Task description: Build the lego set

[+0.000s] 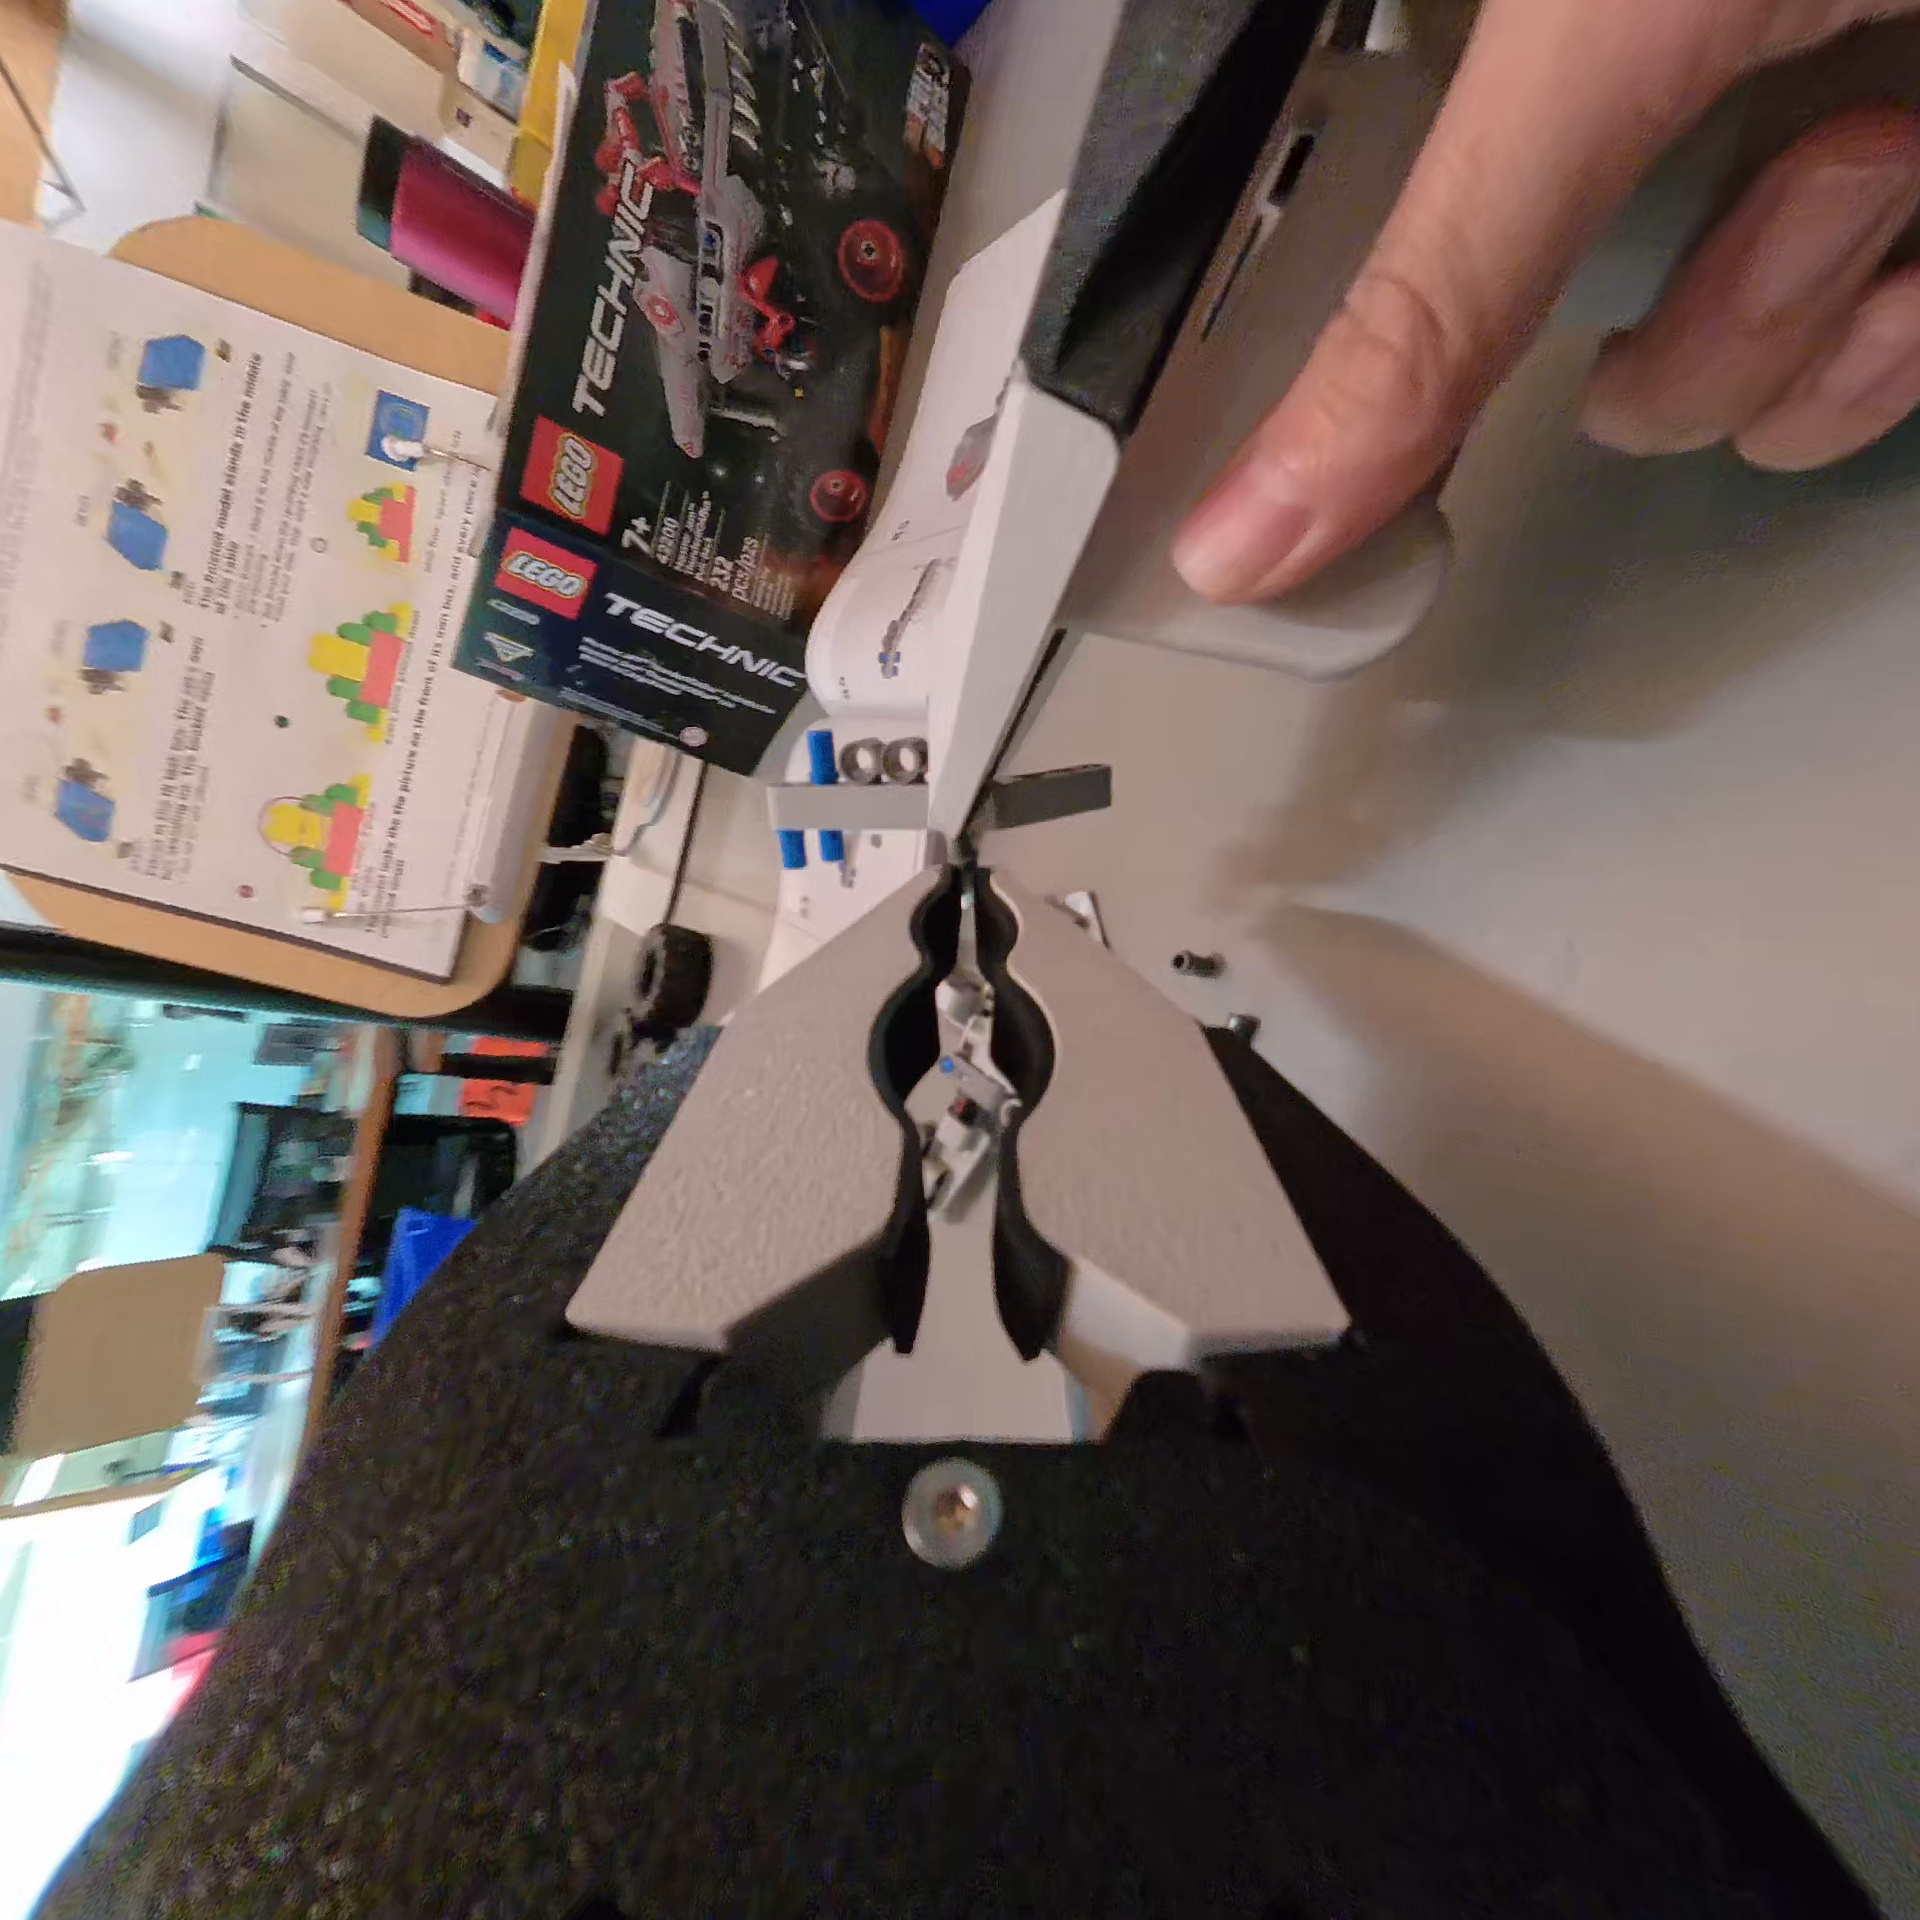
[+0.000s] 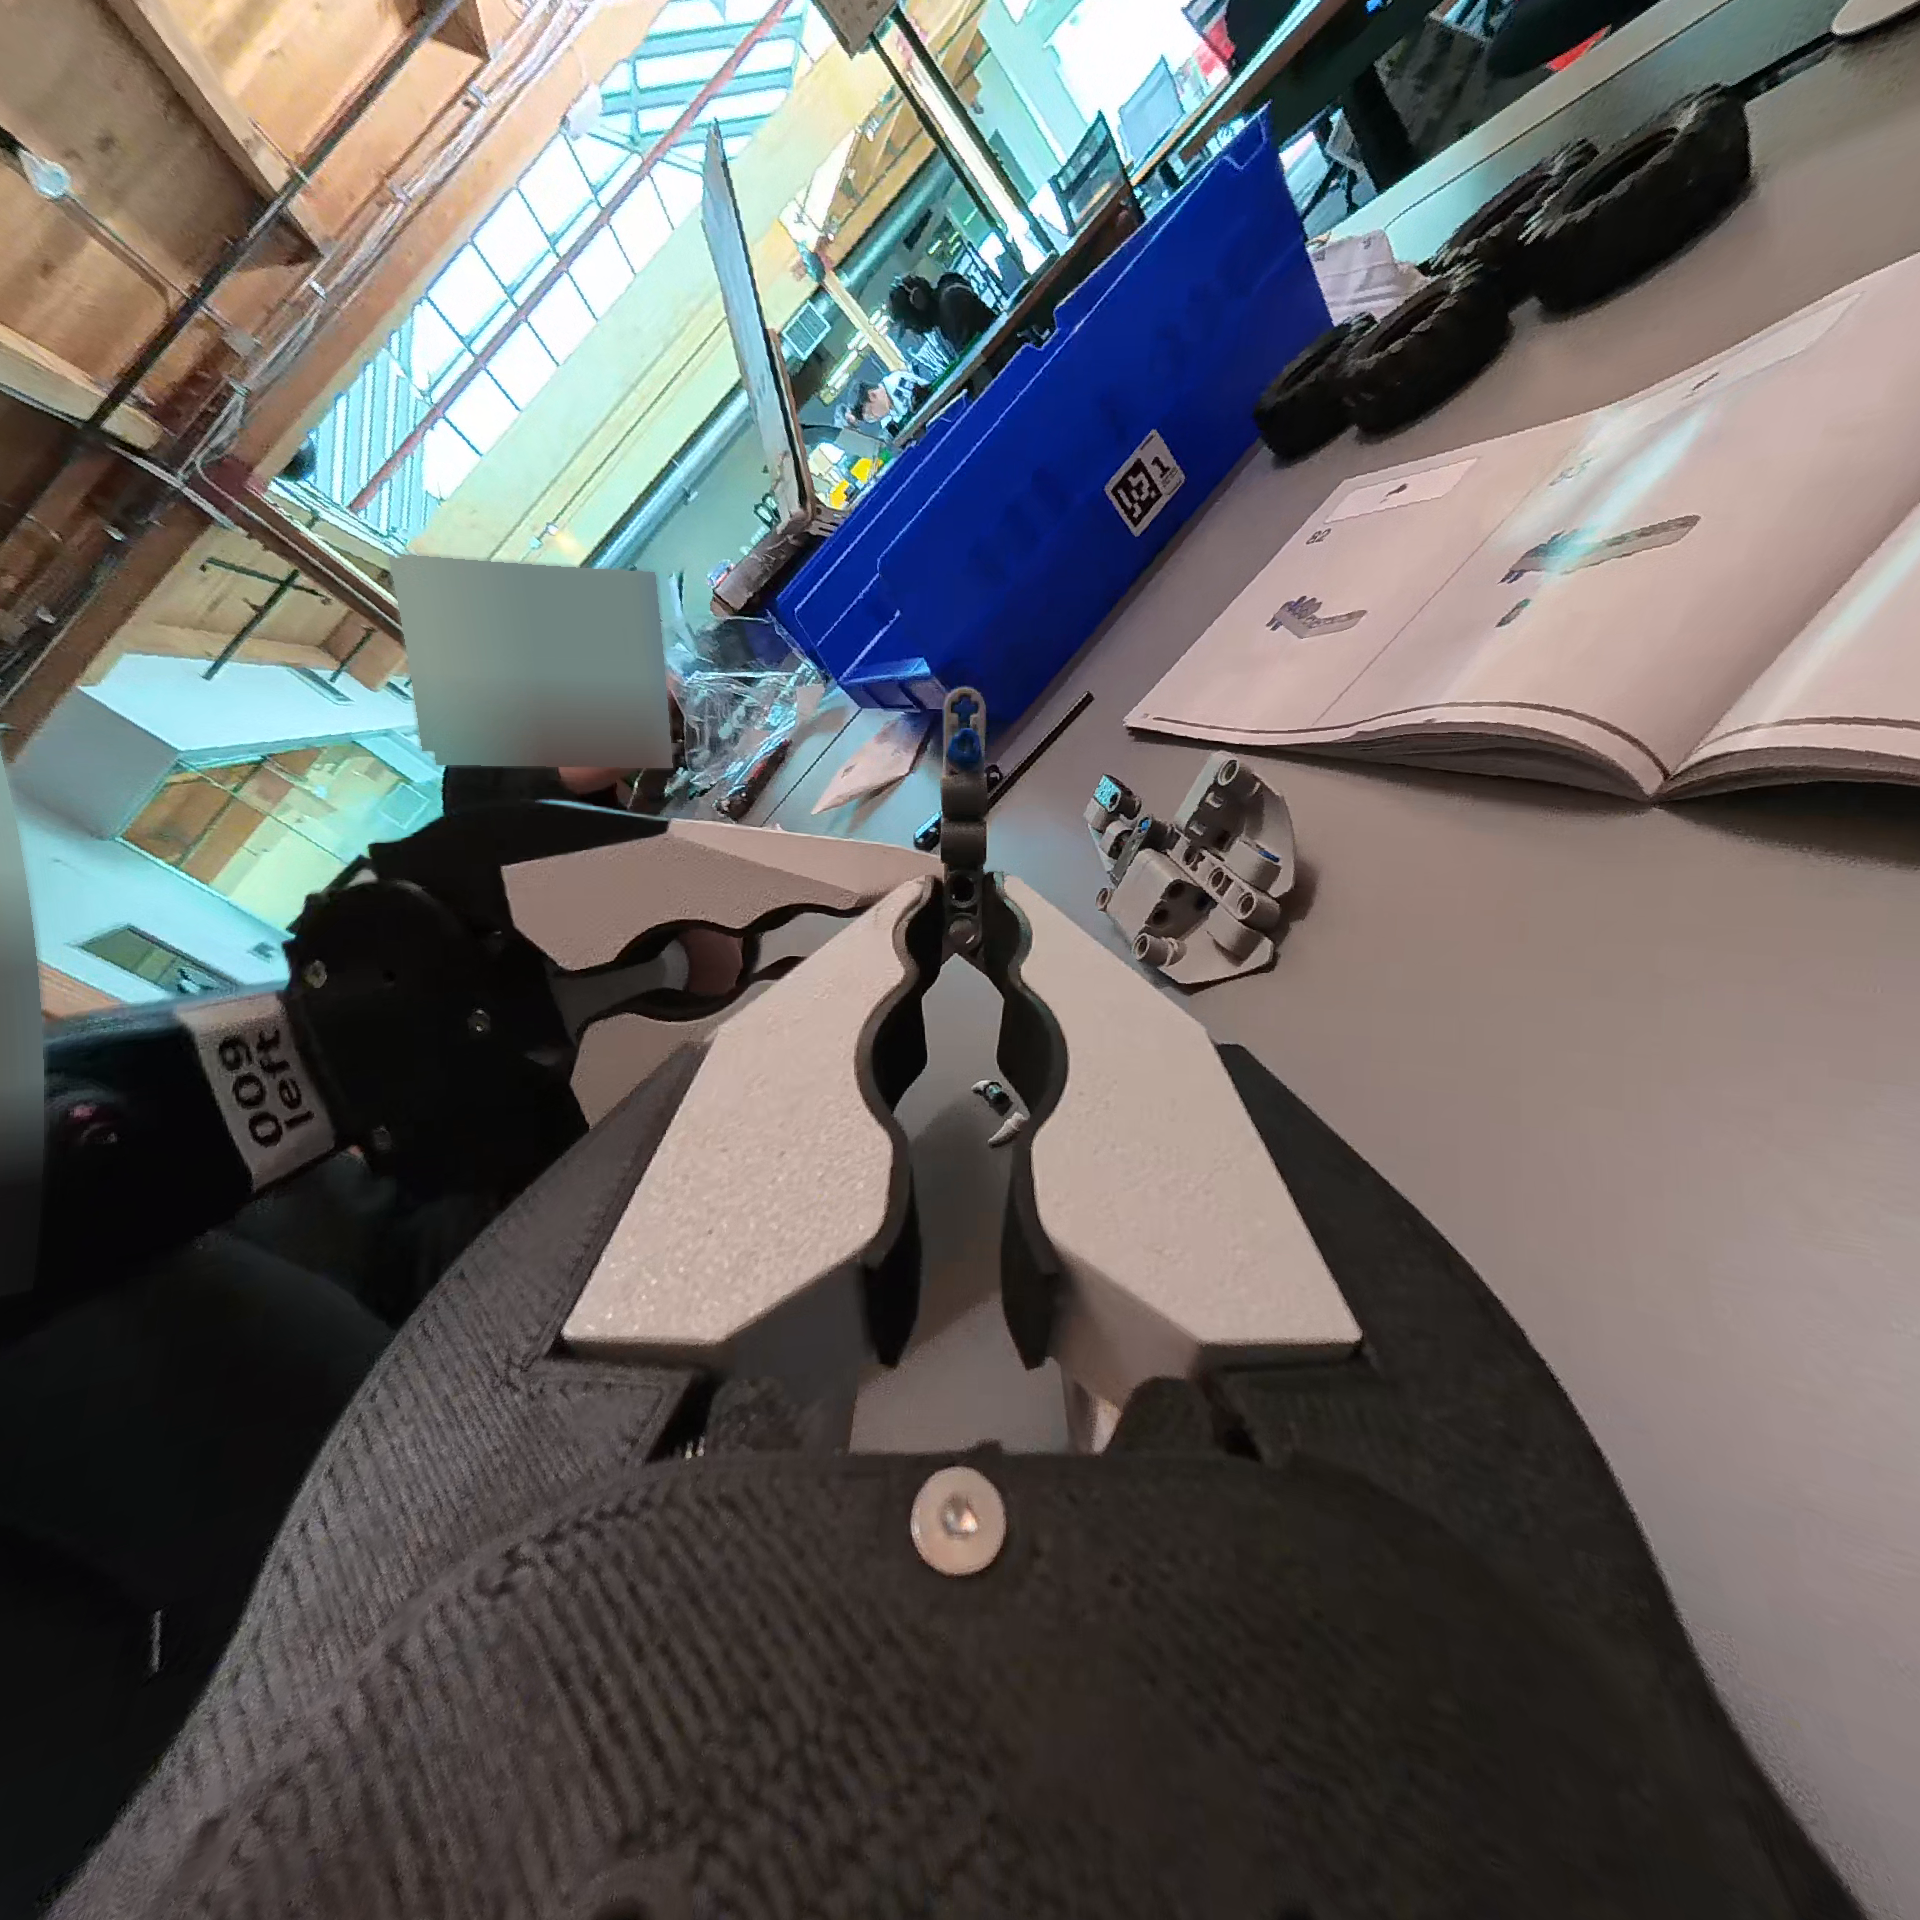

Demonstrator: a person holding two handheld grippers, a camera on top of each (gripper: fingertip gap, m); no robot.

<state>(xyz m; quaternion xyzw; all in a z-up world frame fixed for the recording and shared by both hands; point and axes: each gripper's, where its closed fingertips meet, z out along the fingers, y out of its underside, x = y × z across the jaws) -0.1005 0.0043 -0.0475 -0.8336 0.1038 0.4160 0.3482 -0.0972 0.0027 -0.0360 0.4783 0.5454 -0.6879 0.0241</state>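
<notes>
My right gripper (image 2: 961, 904) is shut on a dark grey Technic beam (image 2: 961, 821) that carries a blue pin (image 2: 966, 743) near its far end and is held above the table. In the left wrist view the beam (image 1: 1049, 795) sticks out from the right gripper's pale finger (image 1: 997, 623), which a hand (image 1: 1455, 312) holds. My left gripper (image 1: 961, 883) is shut, its tips right against that finger and the beam. I cannot tell whether anything is pinched. A light grey Lego sub-assembly (image 2: 1195, 883) lies on the table and shows through the left jaws (image 1: 966, 1112).
An open instruction booklet (image 2: 1558, 623), black tyres (image 2: 1507, 260) and a blue bin (image 2: 1039, 499) lie beyond on the grey table (image 2: 1558, 1143). In the left wrist view a Lego box (image 1: 707, 364), a picture board (image 1: 239, 582) and loose blue pins (image 1: 821, 748) and bushes (image 1: 883, 758) stand behind.
</notes>
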